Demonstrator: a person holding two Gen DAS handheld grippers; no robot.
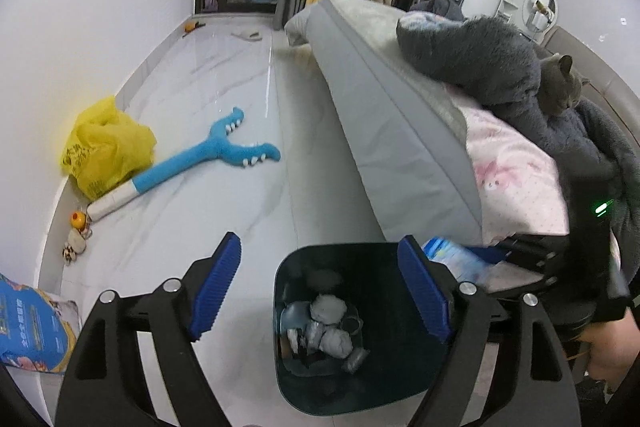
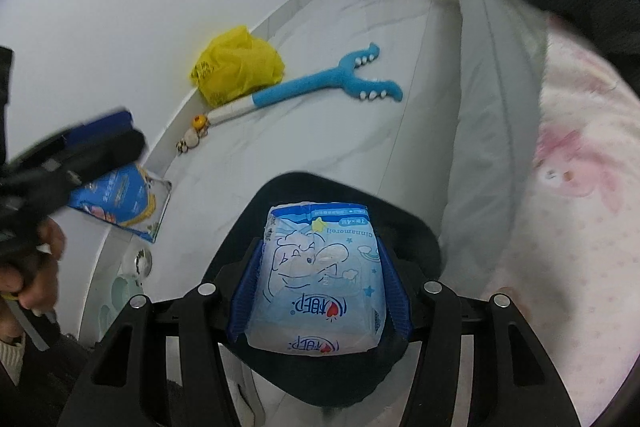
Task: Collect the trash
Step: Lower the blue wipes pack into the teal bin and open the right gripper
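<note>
Left wrist view, going left to right: blue printed bag lies at 8 o'clock on the pale tiled floor; yellow plastic bag against the wall at 9 o'clock, with a blue plush toy just beside it. Left gripper hangs over the dark trash bin at 6 o'clock, jaws spread wide with nothing between the pads; crumpled white wads lie inside the bin. Grey cat sits on the bed at 2 o'clock. Right wrist view: left gripper's blurred black frame and the hand holding it show at 9 o'clock. Right gripper at 6 o'clock is clenched on a pale blue tissue pack, blue pads pressing both its sides. Pack sits directly over the bin's dark rim. Pink blanket fills 3 o'clock.
</note>
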